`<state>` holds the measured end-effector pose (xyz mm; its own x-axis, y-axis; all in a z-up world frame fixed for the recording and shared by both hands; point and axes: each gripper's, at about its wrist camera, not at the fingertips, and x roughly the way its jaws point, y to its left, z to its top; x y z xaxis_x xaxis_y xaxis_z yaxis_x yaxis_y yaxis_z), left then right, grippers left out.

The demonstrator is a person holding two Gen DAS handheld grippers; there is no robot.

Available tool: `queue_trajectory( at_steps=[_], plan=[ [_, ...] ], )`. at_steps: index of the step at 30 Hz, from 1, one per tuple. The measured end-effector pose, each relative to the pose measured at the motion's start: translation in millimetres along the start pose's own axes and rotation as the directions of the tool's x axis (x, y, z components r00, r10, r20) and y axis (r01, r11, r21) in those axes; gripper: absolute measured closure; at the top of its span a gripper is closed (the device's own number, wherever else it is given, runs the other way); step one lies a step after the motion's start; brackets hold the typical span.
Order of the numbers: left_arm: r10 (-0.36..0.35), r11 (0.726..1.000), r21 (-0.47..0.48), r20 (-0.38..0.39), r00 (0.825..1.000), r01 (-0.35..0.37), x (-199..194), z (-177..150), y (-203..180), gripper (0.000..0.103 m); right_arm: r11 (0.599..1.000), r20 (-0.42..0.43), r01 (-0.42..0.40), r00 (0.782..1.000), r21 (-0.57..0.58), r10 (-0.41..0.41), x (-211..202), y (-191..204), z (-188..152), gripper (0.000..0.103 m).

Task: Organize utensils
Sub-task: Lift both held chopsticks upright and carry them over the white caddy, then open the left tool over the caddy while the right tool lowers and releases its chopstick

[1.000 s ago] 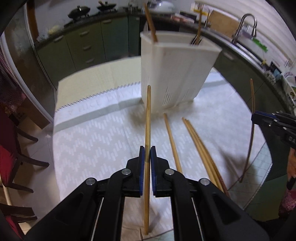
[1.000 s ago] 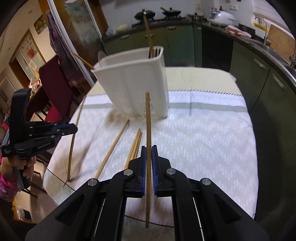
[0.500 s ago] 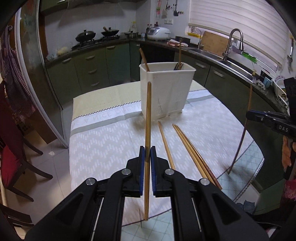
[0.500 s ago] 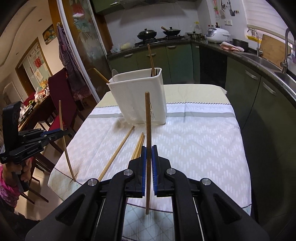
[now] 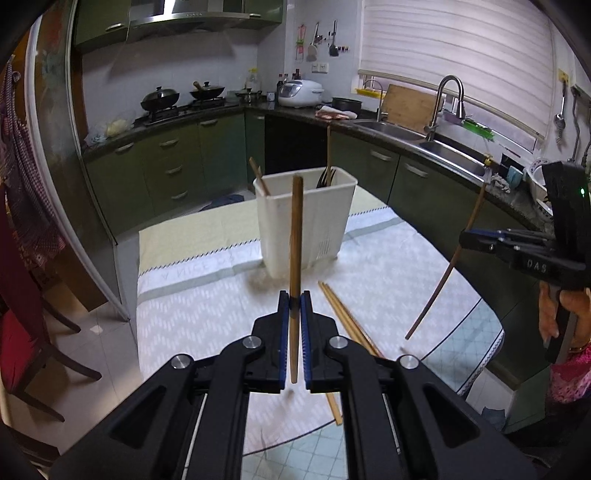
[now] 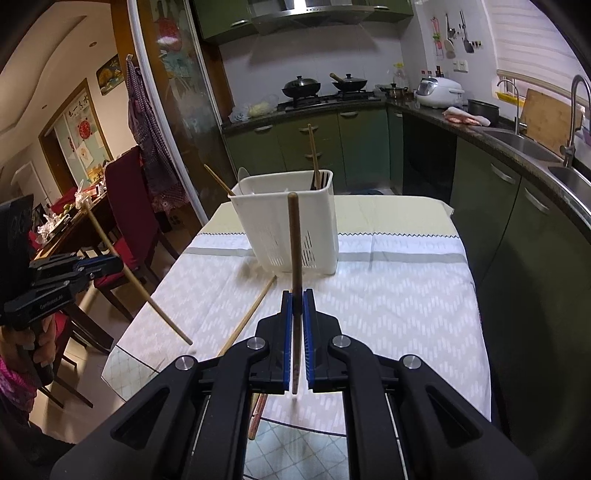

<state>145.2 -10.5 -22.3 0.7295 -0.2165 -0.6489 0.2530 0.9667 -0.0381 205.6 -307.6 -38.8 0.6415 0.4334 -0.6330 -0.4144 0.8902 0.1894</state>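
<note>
Now chopstick (image 5: 295, 236) clamped btwn left gripper (image 5: 294, 299) pads.

Kitchen backdrop, busy one. Green cabinets (image 5: 166, 162) wrap around room. Two lidded woks (image 5: 160, 99) on stove at 11 o'clock, range hood (image 5: 199, 16) above. White rice cooker (image 5: 300, 92) at 12, dark pot (image 5: 346, 104) just beside it. Wooden cutting board (image 5: 410, 107) leaning by steel faucet (image 5: 445, 101) at 1 o'clock, sink (image 5: 454, 155) below. Striped blinds (image 5: 461, 55) over window. Red-cushioned chair (image 6: 129, 206) at 9 in right view, checked apron (image 6: 147, 122) hanging behind it.
</note>
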Motion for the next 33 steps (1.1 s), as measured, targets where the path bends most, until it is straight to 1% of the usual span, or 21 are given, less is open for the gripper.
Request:
queue_trajectory(
  at_steps=[5, 10, 14, 17, 21, 23, 26, 29, 33],
  plan=[
    [-0.030, 1.000, -0.001, 0.004, 1.000, 0.030, 3.8, 25.5, -2.9, 0.097, 1.000, 0.011, -0.005, 1.000, -0.005, 0.005, -6.4, -3.8, 8.8, 0.096],
    [-0.050, 0.999, 0.018, 0.038, 0.998, 0.049, 0.9, 71.1, -8.7, 0.097, 1.000, 0.035, -0.004, 0.999, -0.016, 0.005, -16.2, -2.2, 20.8, 0.096],
    [-0.048, 0.999, 0.023, 0.099, 0.994, 0.046, -3.8, 117.4, -10.0, 0.097, 1.000, 0.043, -0.002, 0.999, -0.026, 0.003, -19.3, -2.3, 29.3, 0.096],
    [-0.035, 0.999, 0.020, 0.163, 0.986, 0.032, -5.2, 156.4, -10.6, 0.097, 1.000, 0.042, -0.003, 0.999, -0.027, 0.004, -19.0, -4.2, 33.1, 0.096],
    [-0.005, 1.000, 0.022, 0.213, 0.977, 0.001, 8.9, 186.5, -12.2, 0.097, 1.000, 0.043, -0.004, 0.999, -0.018, 0.004, -17.9, -8.1, 37.7, 0.096],
    [0.003, 1.000, 0.018, 0.215, 0.977, -0.007, 24.3, 194.3, -12.7, 0.097, 1.000, 0.045, -0.005, 0.999, -0.017, 0.005, -17.2, -9.6, 41.0, 0.096],
    [0.025, 1.000, 0.010, 0.202, 0.979, -0.027, 47.9, 196.1, -9.7, 0.097, 1.000, 0.051, -0.007, 0.999, -0.020, 0.008, -17.0, -7.8, 45.8, 0.096],
    [0.050, 0.999, 0.003, 0.158, 0.986, -0.051, 78.7, 188.4, -5.4, 0.097, 1.000, 0.059, -0.004, 0.998, -0.026, 0.006, -15.1, -4.3, 54.9, 0.096],
    [0.070, 0.998, 0.003, 0.070, 0.995, -0.070, 117.4, 171.2, -1.8, 0.097, 0.999, 0.082, -0.002, 0.997, -0.041, 0.005, -14.4, 2.1, 74.7, 0.096]
  ],
)
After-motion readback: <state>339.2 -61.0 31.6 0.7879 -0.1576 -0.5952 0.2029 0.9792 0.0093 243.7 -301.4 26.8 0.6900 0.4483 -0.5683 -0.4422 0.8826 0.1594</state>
